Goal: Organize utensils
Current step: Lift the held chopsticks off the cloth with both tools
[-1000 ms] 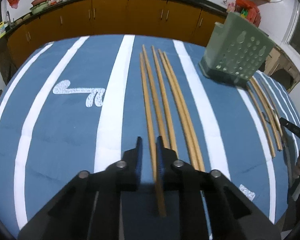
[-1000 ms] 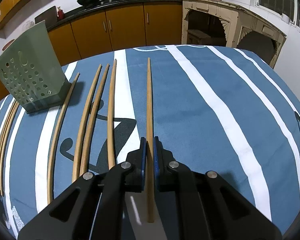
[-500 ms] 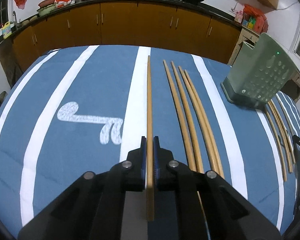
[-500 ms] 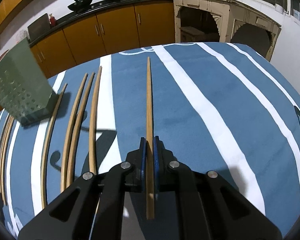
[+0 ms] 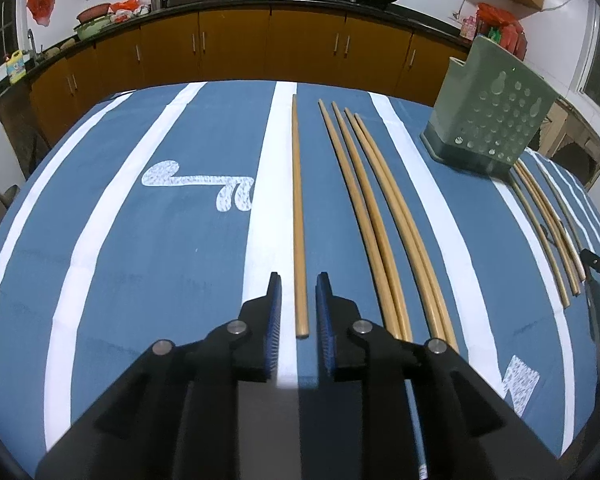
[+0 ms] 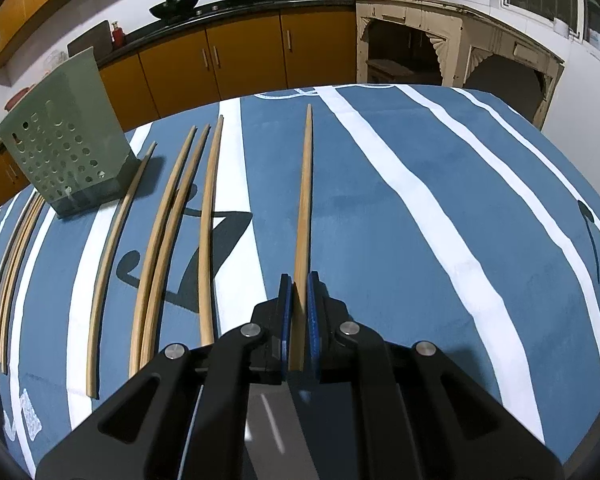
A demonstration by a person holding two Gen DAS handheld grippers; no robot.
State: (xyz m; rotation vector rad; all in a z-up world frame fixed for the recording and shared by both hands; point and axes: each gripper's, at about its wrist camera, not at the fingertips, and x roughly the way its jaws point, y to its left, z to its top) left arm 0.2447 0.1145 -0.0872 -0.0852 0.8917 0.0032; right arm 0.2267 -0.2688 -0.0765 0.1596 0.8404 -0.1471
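Note:
Wooden chopsticks lie in rows on a blue, white-striped tablecloth (image 5: 140, 248). One chopstick (image 5: 298, 200) rests flat on the cloth between the fingers of my left gripper (image 5: 299, 280). Its jaws are opening and the pads stand clear of the wood. Several more chopsticks (image 5: 374, 216) lie just to the right of it. My right gripper (image 6: 298, 280) is shut on another chopstick (image 6: 306, 184), which points straight ahead, away from the camera. The green perforated utensil holder (image 5: 488, 120) stands at the back right in the left wrist view. In the right wrist view this holder (image 6: 64, 148) is at the back left.
In the right wrist view, loose chopsticks (image 6: 172, 240) lie left of the held one, and a bundle (image 6: 16, 240) lies beyond the holder. Kitchen cabinets (image 5: 240, 52) run behind the table. The table's edge curves round close on the right (image 6: 572, 184).
The left gripper carried one chopstick left, away from the group, laid it on the cloth, and its jaws have parted. The right gripper, still shut on its chopstick, shifted right of the row.

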